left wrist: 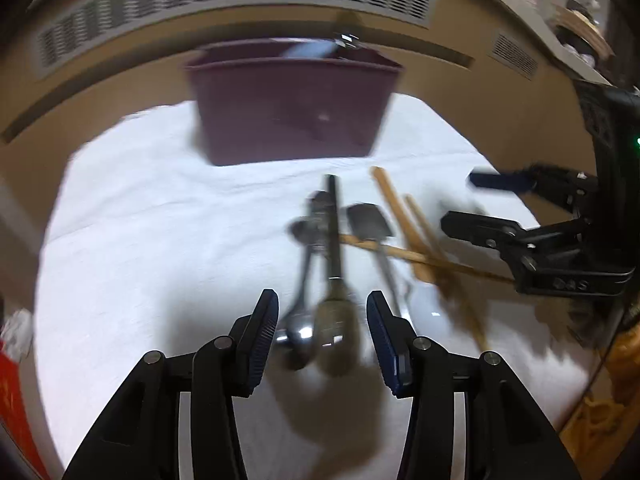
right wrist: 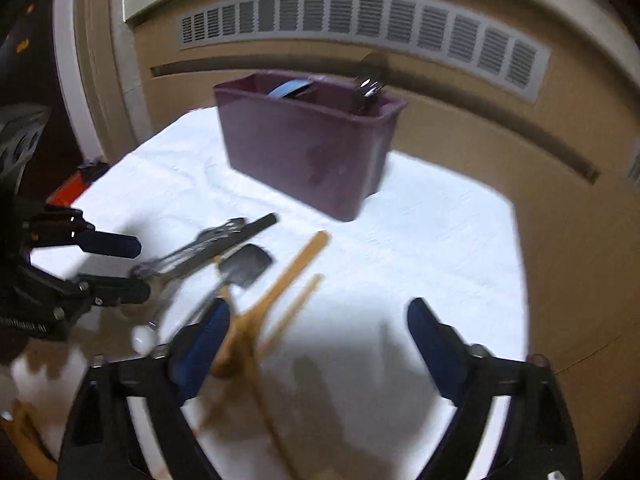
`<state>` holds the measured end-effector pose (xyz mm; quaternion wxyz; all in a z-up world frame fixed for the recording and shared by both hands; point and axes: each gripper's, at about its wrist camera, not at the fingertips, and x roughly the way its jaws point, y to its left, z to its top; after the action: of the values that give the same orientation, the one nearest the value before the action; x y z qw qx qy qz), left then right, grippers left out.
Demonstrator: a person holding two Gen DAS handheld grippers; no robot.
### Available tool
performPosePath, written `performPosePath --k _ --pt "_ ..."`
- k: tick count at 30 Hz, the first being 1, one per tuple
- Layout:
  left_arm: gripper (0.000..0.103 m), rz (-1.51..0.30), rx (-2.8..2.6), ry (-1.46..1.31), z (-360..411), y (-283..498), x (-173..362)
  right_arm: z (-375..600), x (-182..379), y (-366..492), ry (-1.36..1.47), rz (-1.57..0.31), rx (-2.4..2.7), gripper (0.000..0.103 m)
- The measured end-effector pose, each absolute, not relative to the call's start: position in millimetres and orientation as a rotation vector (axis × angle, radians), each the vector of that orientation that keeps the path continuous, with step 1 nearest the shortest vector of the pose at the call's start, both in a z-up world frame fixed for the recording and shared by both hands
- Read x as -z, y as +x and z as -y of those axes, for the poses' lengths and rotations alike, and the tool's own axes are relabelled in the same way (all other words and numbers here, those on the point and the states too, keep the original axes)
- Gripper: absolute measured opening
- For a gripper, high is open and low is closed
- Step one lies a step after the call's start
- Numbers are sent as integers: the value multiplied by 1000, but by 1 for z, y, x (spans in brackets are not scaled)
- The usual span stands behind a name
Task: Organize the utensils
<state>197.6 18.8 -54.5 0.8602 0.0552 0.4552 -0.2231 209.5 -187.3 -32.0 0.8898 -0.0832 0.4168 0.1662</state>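
Observation:
A pile of utensils lies on a white cloth (left wrist: 160, 220): metal spoons (left wrist: 298, 320), a whisk (left wrist: 336, 320) with a dark handle, a grey spatula (left wrist: 368, 220) and wooden utensils (left wrist: 408, 232). A purple bin (left wrist: 292, 108) stands behind them and holds a few utensils. My left gripper (left wrist: 322, 316) is open, low over the spoons and whisk. My right gripper (right wrist: 320, 340) is open over the wooden utensils (right wrist: 288, 276). The bin (right wrist: 304, 152) and the spatula (right wrist: 248, 264) also show in the right wrist view.
A beige unit with vent grilles (left wrist: 240, 4) runs behind the cloth. A red object (left wrist: 12, 392) lies at the left edge. Cluttered items (left wrist: 580, 20) sit on a ledge at the far right. The right gripper (left wrist: 476, 204) shows in the left wrist view.

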Motion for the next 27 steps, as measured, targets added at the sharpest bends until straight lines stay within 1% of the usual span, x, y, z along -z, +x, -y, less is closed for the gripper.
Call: performPosePath --k 1,2,3,4,7,8,10,16,17,19,20,22,24,27 --pt "48 -943 441 107 -24 196 53 180 35 215 -151 -896 -364 55" --pt "50 -933 416 100 -30 195 52 173 38 220 -129 -926 -378 44" --pt "54 -911 368 99 -36 194 50 167 41 225 -104 -956 -385 38" --pt "59 -894 333 100 -38 194 50 158 45 232 -72 -993 -386 36" --pt "67 -822 217 94 -56 192 45 137 55 245 -49 -1055 -330 35" --pt "68 -808 203 81 -61 192 45 133 58 248 -47 -1067 -304 35" --pt "75 -789 196 34 -78 192 43 125 61 254 -18 -1096 -252 35" --pt "76 -786 231 -10 -90 193 47 103 66 262 -37 -1135 -182 36" --pt "76 -788 237 -14 -91 192 48 100 66 263 -50 -1134 -176 37" --pt "76 -797 241 -29 -95 193 51 94 67 265 -85 -1143 -172 44" --pt "76 -802 237 -34 -95 193 52 91 72 267 -103 -1163 -165 46" --pt "76 -812 232 -41 -96 194 54 87 72 267 -123 -1148 -154 46" --pt "76 -823 230 -46 -97 193 54 85 70 267 -134 -1143 -184 32" --pt "76 -834 242 -28 -95 188 54 89 67 262 -131 -1135 -216 30"
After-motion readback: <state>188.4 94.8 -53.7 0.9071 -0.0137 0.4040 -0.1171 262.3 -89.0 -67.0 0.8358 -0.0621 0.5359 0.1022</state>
